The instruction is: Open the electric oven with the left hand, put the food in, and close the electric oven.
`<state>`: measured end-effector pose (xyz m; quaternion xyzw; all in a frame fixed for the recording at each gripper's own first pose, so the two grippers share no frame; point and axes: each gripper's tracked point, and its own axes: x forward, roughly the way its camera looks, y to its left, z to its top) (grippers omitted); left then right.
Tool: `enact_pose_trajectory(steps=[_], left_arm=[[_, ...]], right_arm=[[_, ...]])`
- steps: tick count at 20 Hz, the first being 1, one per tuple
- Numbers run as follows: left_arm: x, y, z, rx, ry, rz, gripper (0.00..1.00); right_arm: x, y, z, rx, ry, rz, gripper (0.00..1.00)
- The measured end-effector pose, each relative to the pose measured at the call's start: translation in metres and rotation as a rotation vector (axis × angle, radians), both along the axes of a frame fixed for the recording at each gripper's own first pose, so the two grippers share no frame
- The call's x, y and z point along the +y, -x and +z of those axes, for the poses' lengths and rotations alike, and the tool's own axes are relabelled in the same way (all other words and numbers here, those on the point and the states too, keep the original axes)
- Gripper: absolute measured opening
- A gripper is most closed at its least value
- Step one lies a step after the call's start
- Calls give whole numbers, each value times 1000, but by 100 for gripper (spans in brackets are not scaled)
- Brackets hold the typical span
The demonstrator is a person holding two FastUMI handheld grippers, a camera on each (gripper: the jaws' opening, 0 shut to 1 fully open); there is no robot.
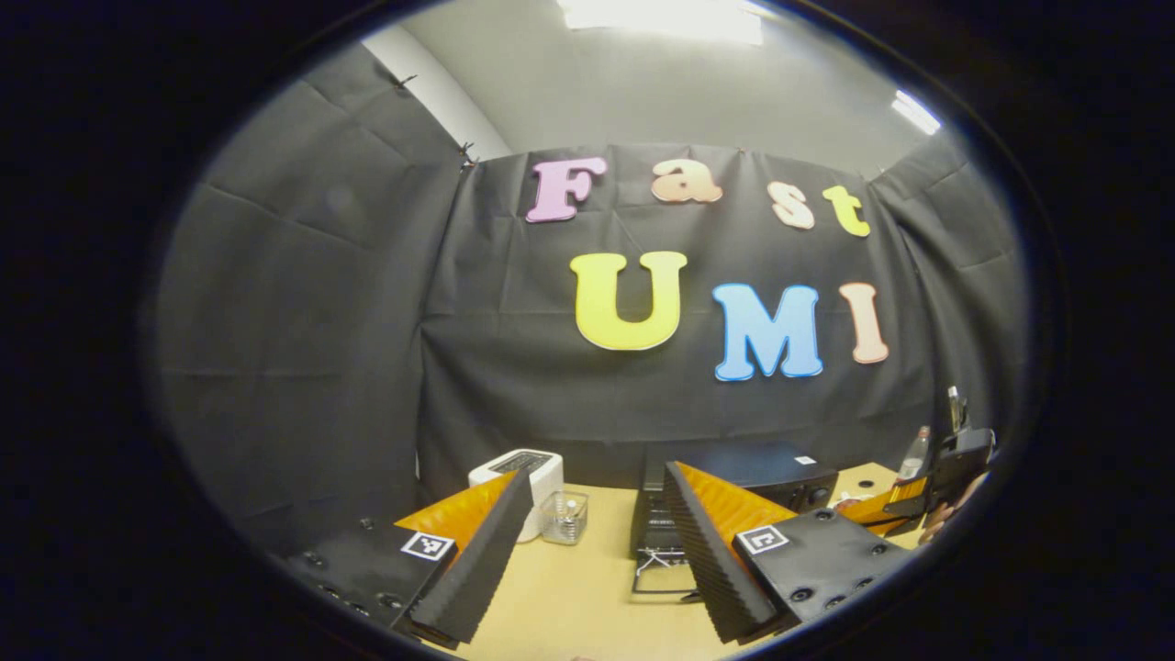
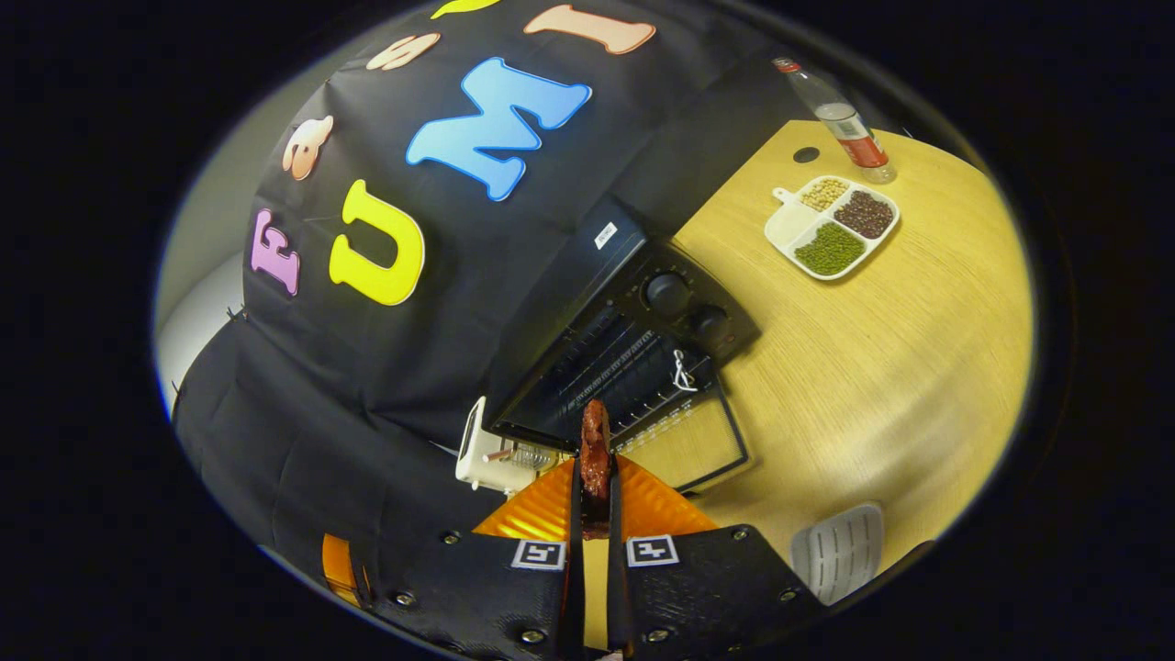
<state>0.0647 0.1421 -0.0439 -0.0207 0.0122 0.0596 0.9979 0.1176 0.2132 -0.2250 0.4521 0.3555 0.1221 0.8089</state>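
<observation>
The black electric oven (image 2: 613, 275) stands at the back of the wooden table with its glass door (image 2: 690, 447) folded down flat and the rack inside showing. My right gripper (image 2: 595, 491) is shut on a reddish-brown strip of food (image 2: 595, 436), which sticks up from the fingers just in front of the oven's opening. In the left gripper view the oven (image 1: 748, 470) and its lowered door (image 1: 663, 574) lie ahead, slightly to the right. My left gripper (image 1: 592, 560) is open and holds nothing. The right gripper (image 1: 955, 468) and the hand holding it show at the far right.
A white appliance (image 1: 525, 477) and a small clear glass (image 1: 564, 518) stand left of the oven. A divided plate of beans (image 2: 833, 225) and a bottle (image 2: 840, 117) sit to the oven's right. A white ribbed object (image 2: 837, 551) lies near the table's front edge.
</observation>
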Motion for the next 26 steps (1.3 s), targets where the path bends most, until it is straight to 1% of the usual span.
enact_pose_trajectory(steps=[4,7,8,9,11,12,13,15,17,18,21,23,24,26], left_arm=[[26,-10,-11,20,-8,20,96],[43,-17,-22,44,-11,40,96],[49,-16,-25,50,-15,47,100],[55,-16,-26,57,-23,54,96],[64,-18,-33,77,-41,65,96],[69,-19,-35,87,-48,70,100],[73,-20,-36,93,-56,74,96],[80,-22,-40,107,-71,81,97],[83,-27,-42,120,-80,84,100],[83,-27,-42,121,-84,84,96],[79,-35,-49,136,-112,75,96],[75,-36,-50,141,-128,62,100],[73,-37,-49,142,-135,60,96],[71,-38,-48,145,-142,58,96]], right_arm=[[27,-27,-8,-28,-10,-19,10],[38,-51,-20,-48,10,-48,10],[42,-59,-24,-56,12,-61,10],[45,-68,-28,-62,13,-75,10],[52,-81,-36,-68,2,-100,10],[55,-87,-40,-65,-6,-115,10],[57,-94,-44,-63,-12,-128,10],[62,-106,-51,-68,-18,-153,10],[68,-117,-57,-83,-15,-163,10],[71,-122,-59,-92,-13,-165,10],[71,-136,-64,-129,3,-188,10],[68,-140,-73,-128,20,-193,10],[69,-141,-76,-124,15,-184,10],[65,-145,-80,-135,34,-185,10]])
